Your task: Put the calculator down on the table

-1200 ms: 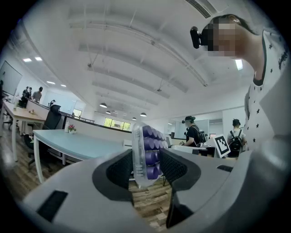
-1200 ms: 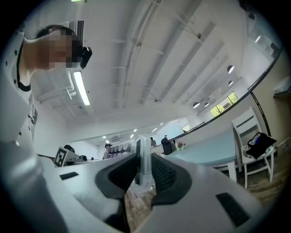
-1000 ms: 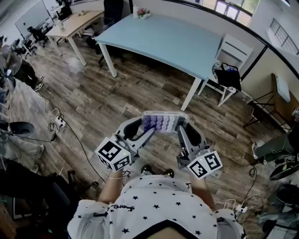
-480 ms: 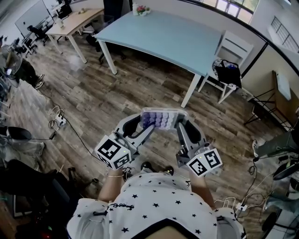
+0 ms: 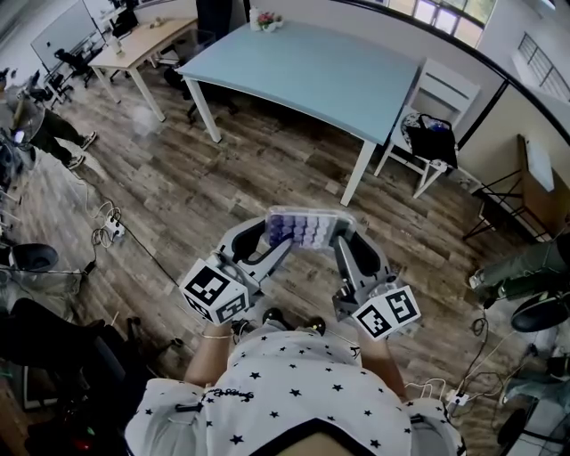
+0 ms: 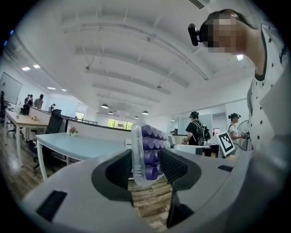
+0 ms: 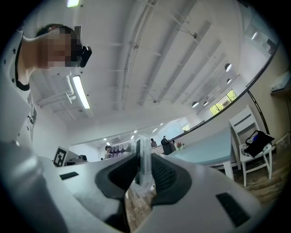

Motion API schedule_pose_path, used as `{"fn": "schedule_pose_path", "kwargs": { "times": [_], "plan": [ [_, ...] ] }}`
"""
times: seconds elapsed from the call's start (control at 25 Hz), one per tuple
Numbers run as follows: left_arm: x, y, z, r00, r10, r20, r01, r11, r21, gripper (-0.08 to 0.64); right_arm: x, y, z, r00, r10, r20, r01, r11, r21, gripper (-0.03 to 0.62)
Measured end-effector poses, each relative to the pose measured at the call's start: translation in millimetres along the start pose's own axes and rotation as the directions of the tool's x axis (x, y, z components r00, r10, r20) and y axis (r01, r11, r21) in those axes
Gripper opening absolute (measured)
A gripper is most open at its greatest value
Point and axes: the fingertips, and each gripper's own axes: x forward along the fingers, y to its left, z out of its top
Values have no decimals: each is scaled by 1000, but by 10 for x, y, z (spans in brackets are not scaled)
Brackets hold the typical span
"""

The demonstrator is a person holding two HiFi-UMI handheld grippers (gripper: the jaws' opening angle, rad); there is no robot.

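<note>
A calculator (image 5: 307,230) with purple keys in a clear case hangs level over the wooden floor, held at both ends. My left gripper (image 5: 274,235) is shut on its left end; in the left gripper view the calculator (image 6: 148,154) stands edge-up between the dark pads of that gripper (image 6: 146,169). My right gripper (image 5: 343,237) is shut on the right end, and the right gripper view shows the calculator's thin clear edge (image 7: 143,161) pinched in that gripper (image 7: 142,175). The light blue table (image 5: 312,76) stands ahead, apart from the calculator.
A white chair (image 5: 441,98) with a black bag stands at the table's right end. A small flower pot (image 5: 267,22) sits on the table's far edge. A wooden desk (image 5: 142,40) is at far left. Cables and a power strip (image 5: 111,233) lie on the floor.
Both grippers with the calculator have edged slightly forward toward the blue table. The hold on both ends looks the same. A person at the left edge has shifted.
</note>
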Motion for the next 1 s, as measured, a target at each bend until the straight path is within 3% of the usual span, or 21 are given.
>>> {"fn": "schedule_pose_path", "kwargs": {
  "times": [0.6, 1.0],
  "plan": [
    [301, -393, -58, 998, -66, -21, 66, 997, 35, 199, -452, -226, 129, 996, -79, 35, 80, 997, -22, 91],
    [659, -89, 31, 993, -118, 7, 118, 993, 29, 201, -156, -499, 252, 990, -133, 41, 136, 989, -61, 91]
  ]
}}
